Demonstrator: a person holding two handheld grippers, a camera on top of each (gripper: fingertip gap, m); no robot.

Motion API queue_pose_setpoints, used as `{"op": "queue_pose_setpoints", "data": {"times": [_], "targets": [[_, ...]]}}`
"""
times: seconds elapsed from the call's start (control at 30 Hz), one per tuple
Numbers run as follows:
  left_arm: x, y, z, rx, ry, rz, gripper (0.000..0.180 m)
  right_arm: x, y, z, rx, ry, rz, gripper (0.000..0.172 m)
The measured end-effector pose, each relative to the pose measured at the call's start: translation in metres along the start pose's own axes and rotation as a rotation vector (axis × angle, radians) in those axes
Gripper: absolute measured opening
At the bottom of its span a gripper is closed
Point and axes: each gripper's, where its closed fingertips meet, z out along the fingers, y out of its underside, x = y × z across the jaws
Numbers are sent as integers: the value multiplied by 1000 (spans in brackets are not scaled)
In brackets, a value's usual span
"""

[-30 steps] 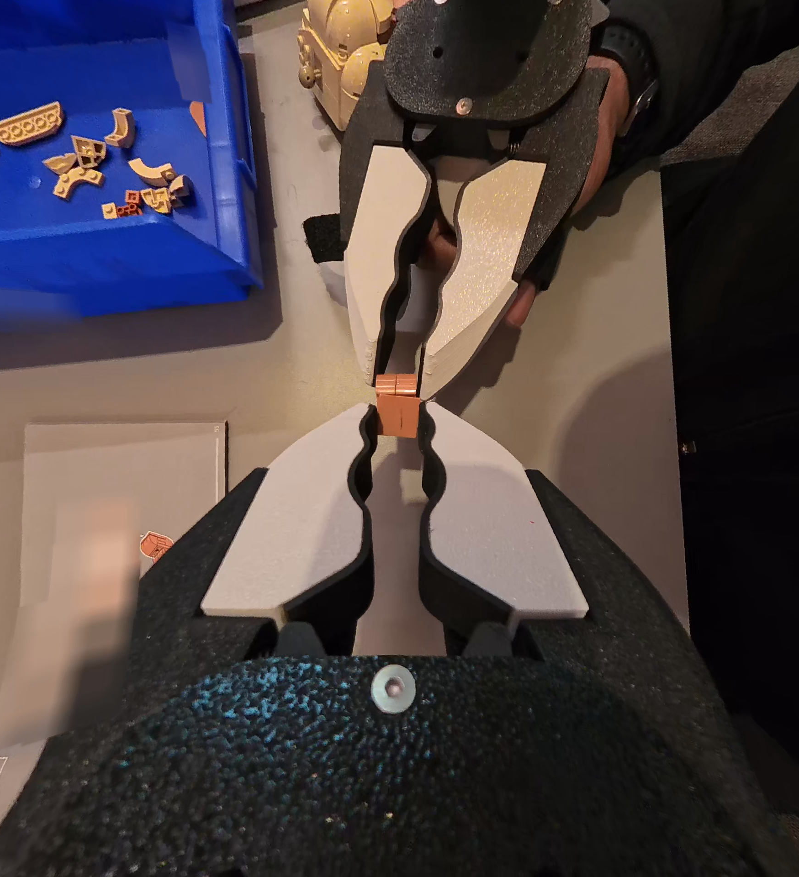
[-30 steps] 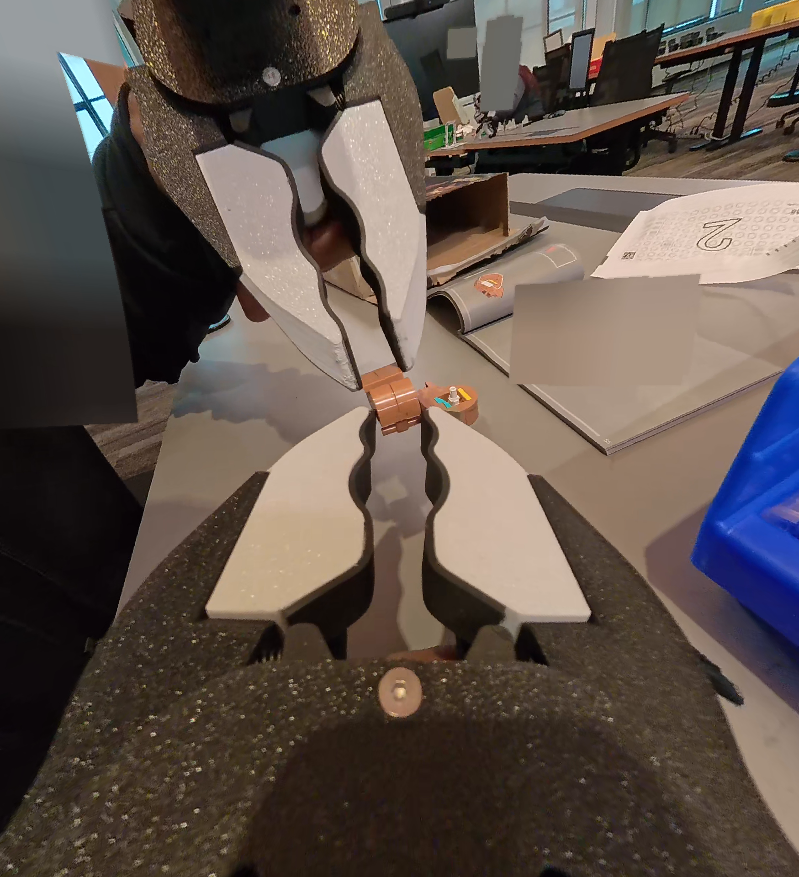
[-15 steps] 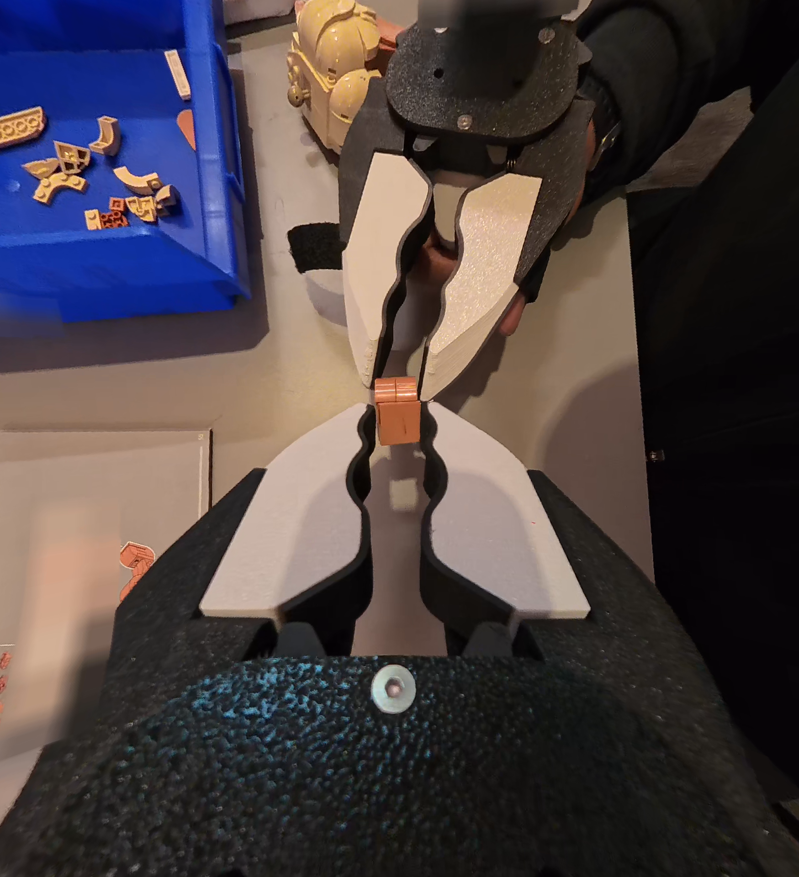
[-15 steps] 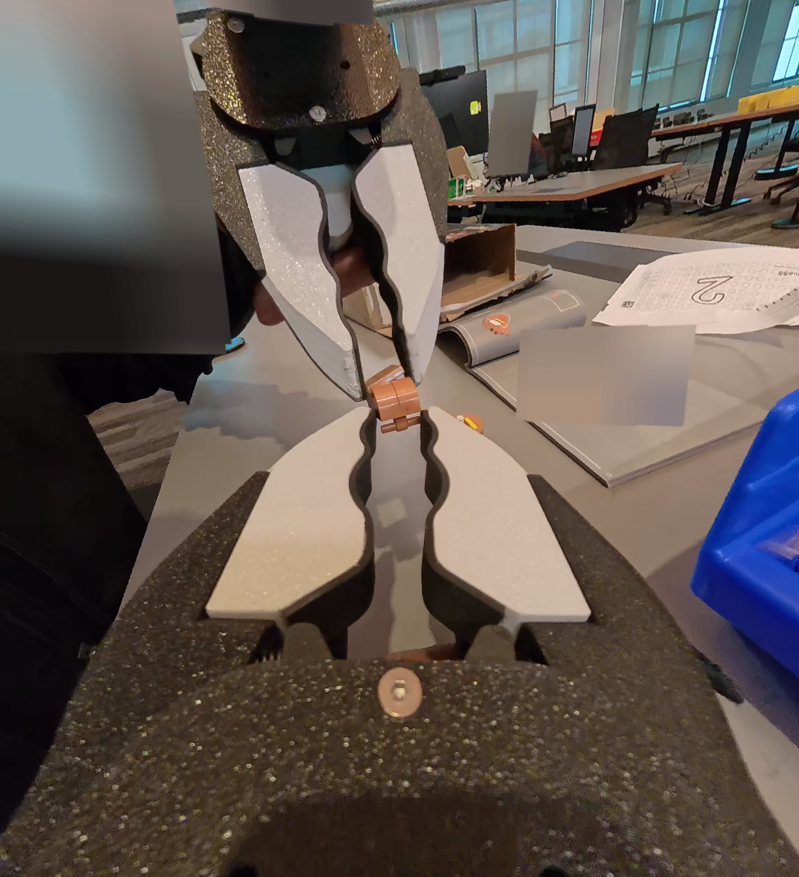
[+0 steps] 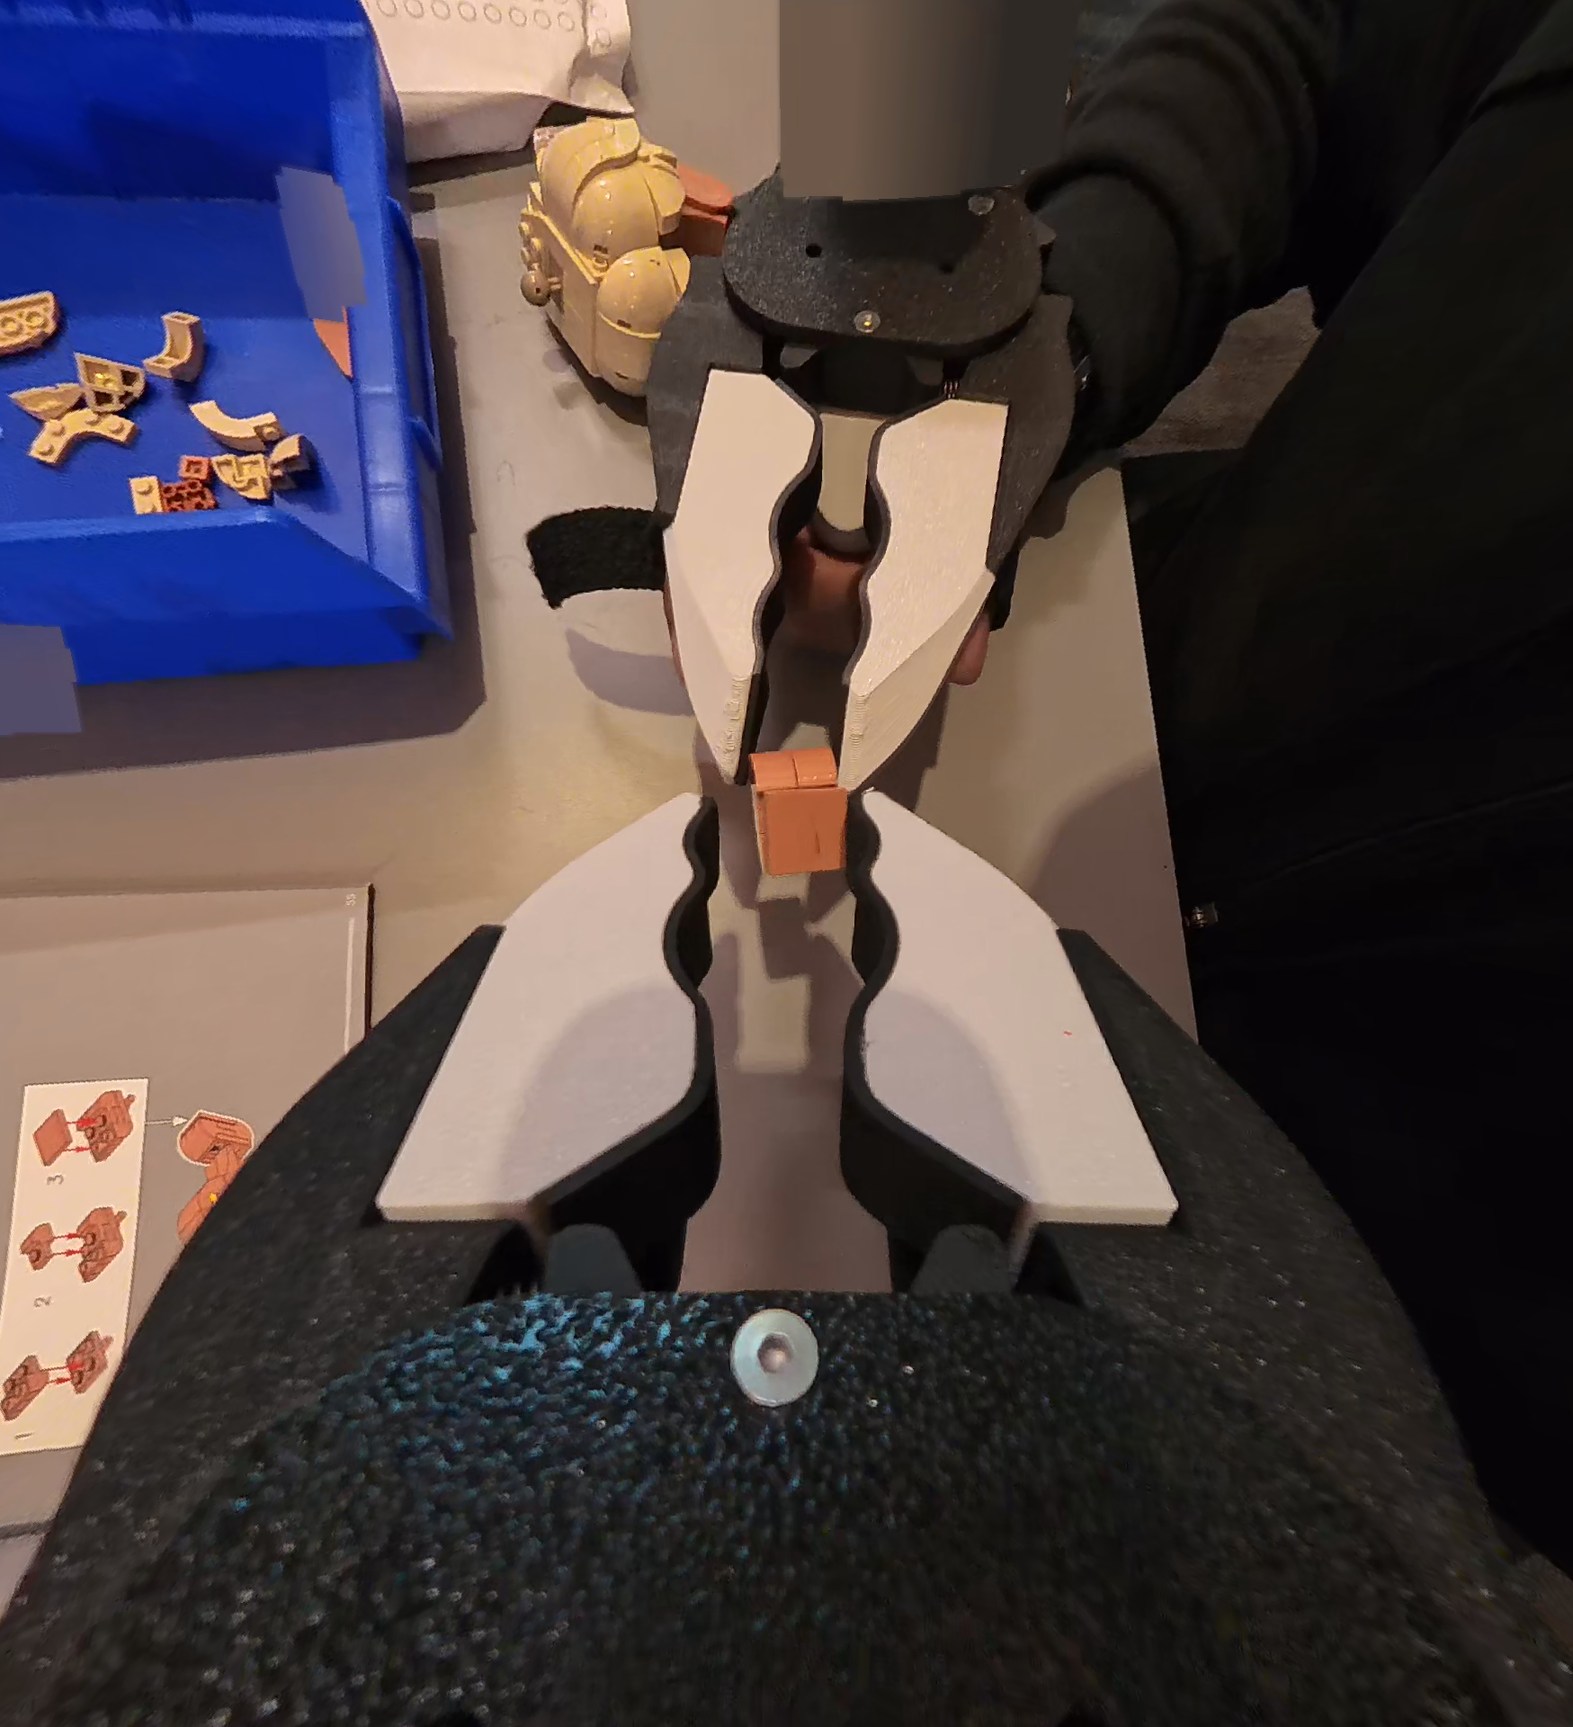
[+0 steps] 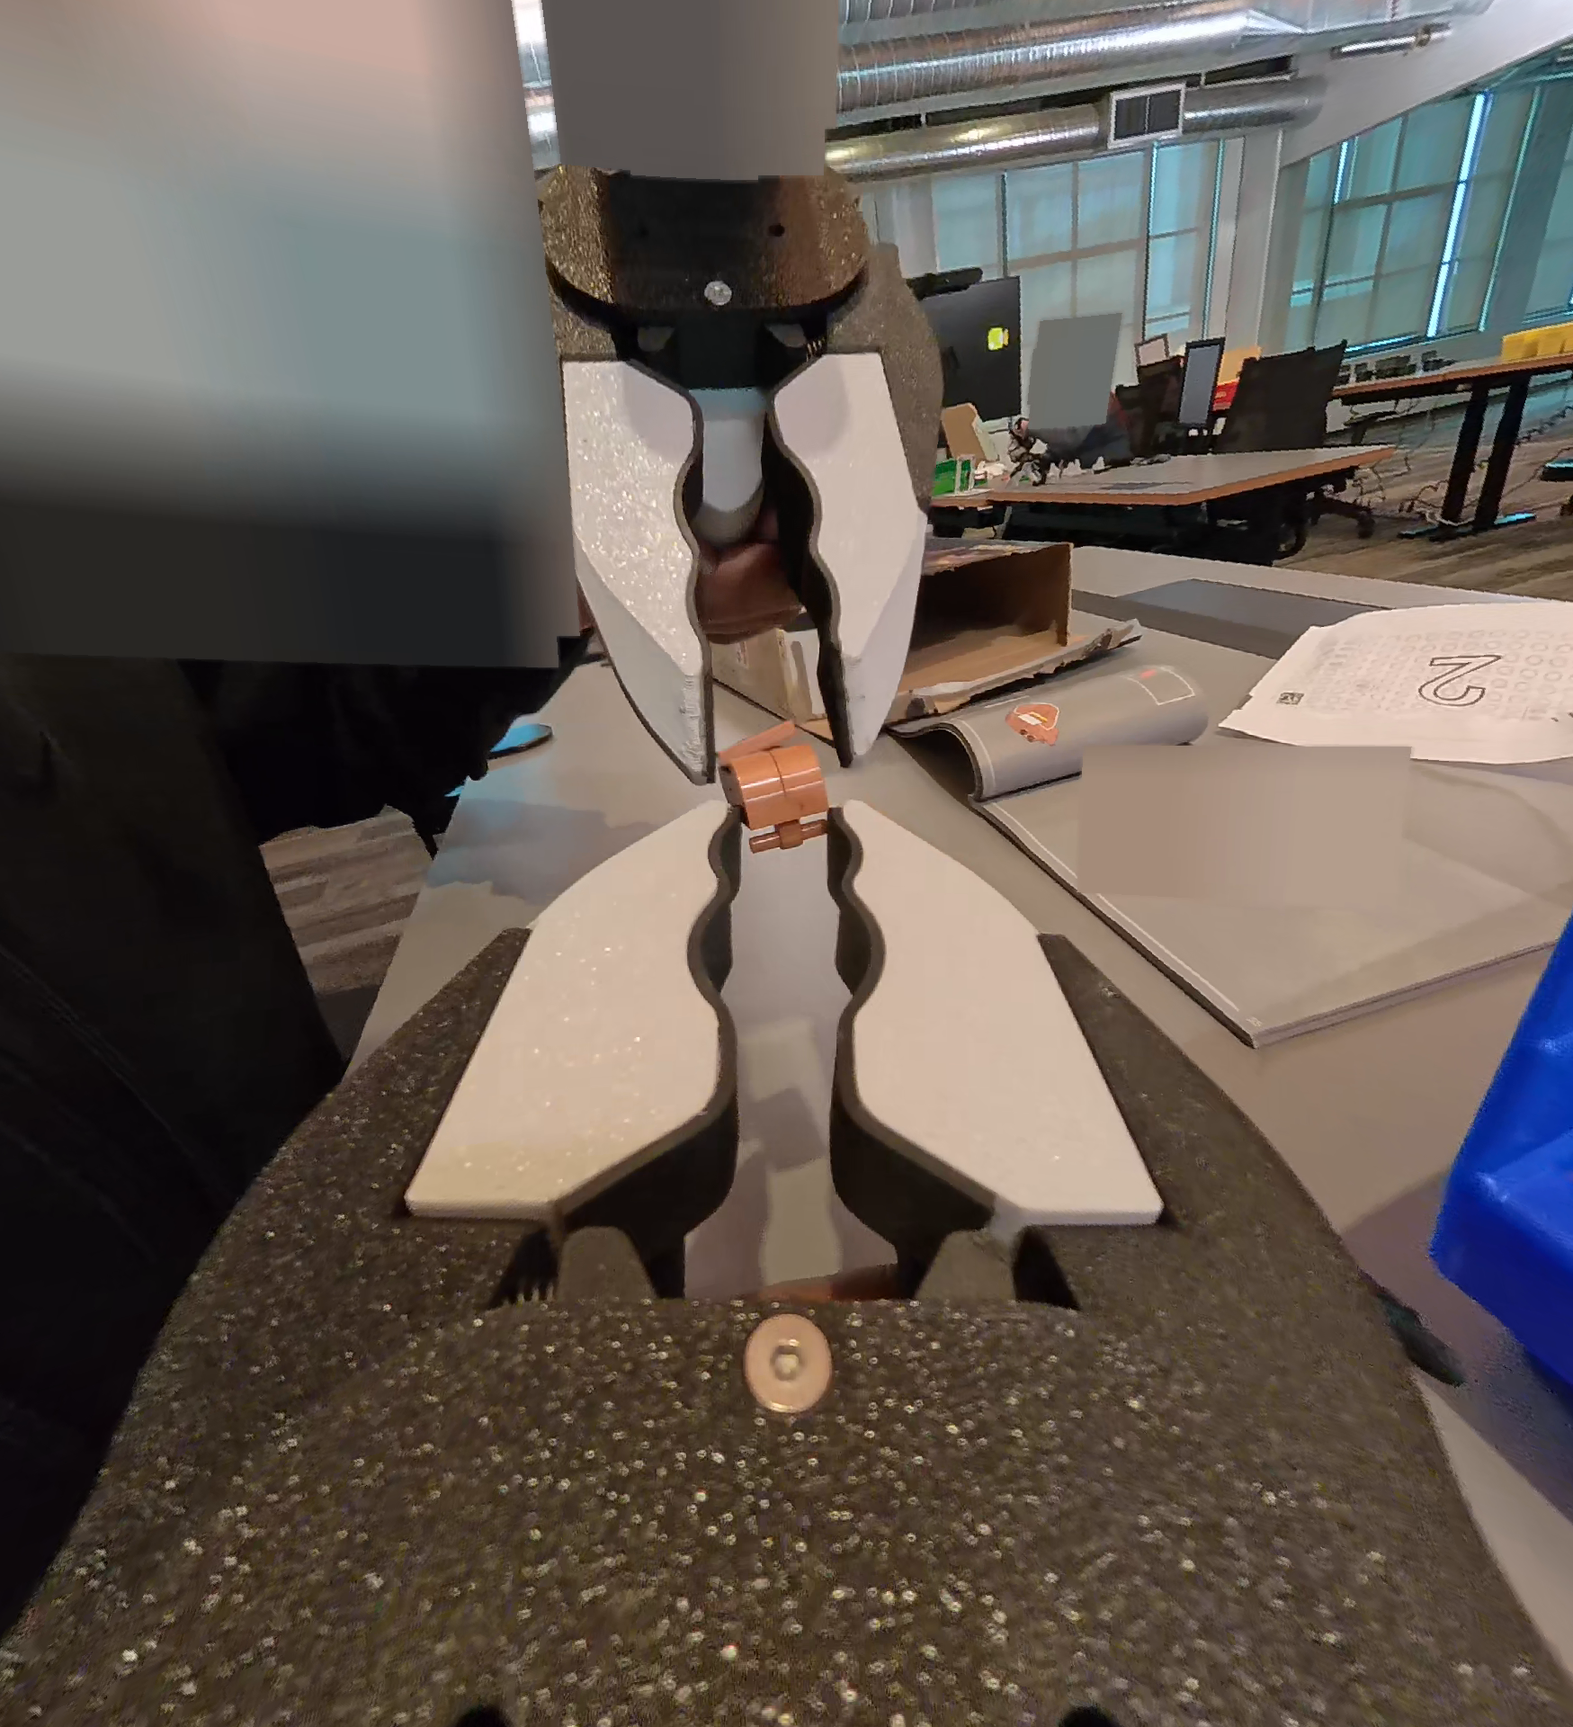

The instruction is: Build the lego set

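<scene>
Your right tongs clamp brown brick piece; your left tongs parted, gap beside piece; piece between both tips, above counter.

1. Grey table carries a blue bin and an open instruction booklet.
2. Printed sheets, a torn cardboard box and, possibly, a tan brick model.

Blue bin cut by right edge
</scene>
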Motion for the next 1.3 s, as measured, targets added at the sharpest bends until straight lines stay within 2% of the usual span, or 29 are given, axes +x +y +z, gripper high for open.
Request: {"op": "queue_pose_setpoints", "data": {"times": [0.23, 0.37, 0.5, 0.77, 1.3], "targets": [[3, -7, -13, 134, -30, 57, 28, 3, -8, -4, 63, -32, 111, 17], [1, -10, -20, 223, -111, 102, 29, 5, -8, -4, 70, -28, 115, 17], [1, -3, -17, 226, -154, 78, 29, 2, -8, -2, 68, -30, 81, 17], [2, -5, -16, 272, -126, -14, 17, -2, -9, -1, 66, -26, 32, 17], [7, -9, -10, 223, -138, 4, 17, -3, -10, -2, 72, -21, 19, 17]]}}
